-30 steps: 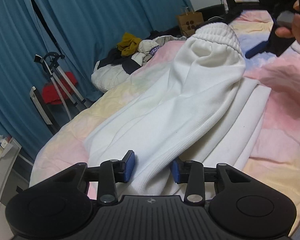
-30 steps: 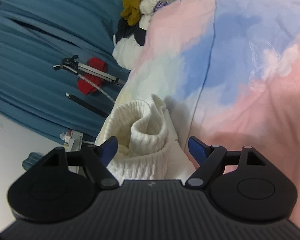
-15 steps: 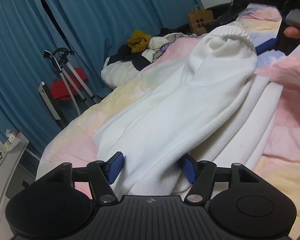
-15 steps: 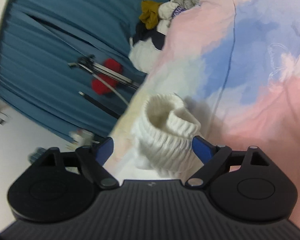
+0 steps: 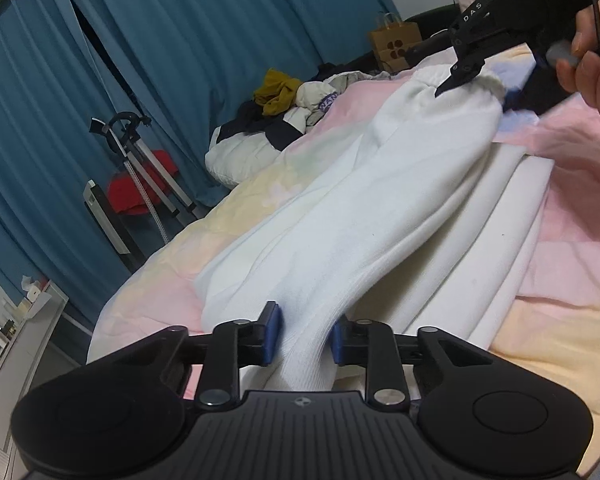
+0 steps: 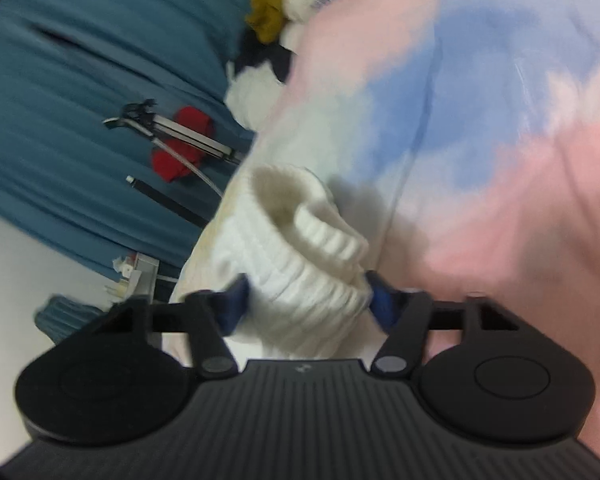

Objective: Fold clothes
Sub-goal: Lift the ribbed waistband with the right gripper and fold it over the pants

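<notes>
The white garment (image 5: 364,216) is thick, soft knit, with a ribbed band at each visible end. It stretches lengthwise over the bed (image 5: 572,272), whose cover is printed in pink, pale yellow and blue. Part of it lies flat in long folds on the cover to the right, while an upper layer is raised between the two claws.

The left claw (image 5: 305,332) is at the near end of the garment. Its blue pads (image 5: 269,330) are closed in on a gathered strip of the ribbed hem, which runs down between them toward the camera; the fabric fills the gap, so it has hold of the cloth.

The right claw (image 6: 308,300) is at the far end. In its own blurred view the bunched ribbed cuff (image 6: 300,256) sits between the blue pads, touching both, and the claw is narrowed onto it. From the left wrist view the same claw (image 5: 466,68) is seen above the raised cuff, held by a hand (image 5: 596,64).

Beyond the bed lie a pile of clothes (image 5: 284,120) and blue curtains (image 5: 180,60).
</notes>
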Available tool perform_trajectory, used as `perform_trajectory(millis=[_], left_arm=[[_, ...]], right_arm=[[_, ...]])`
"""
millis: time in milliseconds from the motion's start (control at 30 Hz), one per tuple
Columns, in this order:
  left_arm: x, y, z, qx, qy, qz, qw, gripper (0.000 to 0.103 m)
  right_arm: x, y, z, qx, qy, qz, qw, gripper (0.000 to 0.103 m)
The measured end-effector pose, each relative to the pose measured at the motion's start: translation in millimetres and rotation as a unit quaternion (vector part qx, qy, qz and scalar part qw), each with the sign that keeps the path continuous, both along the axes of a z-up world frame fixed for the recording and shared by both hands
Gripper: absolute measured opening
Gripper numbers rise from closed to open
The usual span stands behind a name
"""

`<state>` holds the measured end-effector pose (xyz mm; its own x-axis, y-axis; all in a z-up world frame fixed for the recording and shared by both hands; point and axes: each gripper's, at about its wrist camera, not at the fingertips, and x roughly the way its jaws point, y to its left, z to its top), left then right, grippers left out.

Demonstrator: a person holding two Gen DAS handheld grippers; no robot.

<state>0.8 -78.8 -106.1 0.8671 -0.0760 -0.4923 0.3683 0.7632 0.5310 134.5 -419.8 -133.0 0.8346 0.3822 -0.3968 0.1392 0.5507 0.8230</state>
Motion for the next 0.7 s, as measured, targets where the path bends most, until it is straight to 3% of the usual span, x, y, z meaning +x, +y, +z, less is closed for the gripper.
perform_trajectory(millis=[100, 167, 233, 300, 400, 533, 567, 633, 667, 700], left_arm=[[-4, 2, 7, -0.005, 0.007, -0.006, 0.9999, 0.017], [-8, 3, 7, -0.001, 0.018, -0.016, 0.9997, 0.016], [-12, 2, 5, 0.007, 0.029, -0.026, 0.9992, 0.017], [-14, -1, -2, 0.018, 0.037, -0.034, 0.9986, 0.017], [-12, 3, -1, 0.003, 0.045, -0.028, 0.9986, 0.019], [-10, 20, 11, -0.054, 0.063, -0.016, 0.9964, 0.031], [-10, 25, 15, -0.073, 0.069, -0.011, 0.9949, 0.034], [-10, 38, 25, -0.115, 0.076, -0.003, 0.9905, 0.055], [-11, 44, 31, -0.141, 0.074, -0.001, 0.9872, 0.060], [-12, 53, 38, -0.172, 0.070, 0.003, 0.9826, 0.074]], right_arm=[[-8, 2, 12, -0.016, -0.046, -0.001, 0.999, 0.041], [-11, 2, 18, -0.027, -0.053, -0.002, 0.998, 0.040], [-10, 0, 16, -0.043, -0.034, -0.004, 0.999, 0.040], [-1, -1, 5, -0.049, 0.013, -0.009, 0.999, 0.040], [7, -7, -13, -0.017, 0.052, -0.001, 0.998, 0.044], [7, -2, -4, -0.046, 0.054, 0.020, 0.997, 0.050], [6, 0, 0, -0.052, 0.055, 0.024, 0.997, 0.056], [3, 5, 4, -0.064, 0.057, 0.034, 0.996, 0.069], [2, 8, 6, -0.074, 0.060, 0.040, 0.995, 0.079], [2, 11, 9, -0.086, 0.064, 0.044, 0.993, 0.084]])
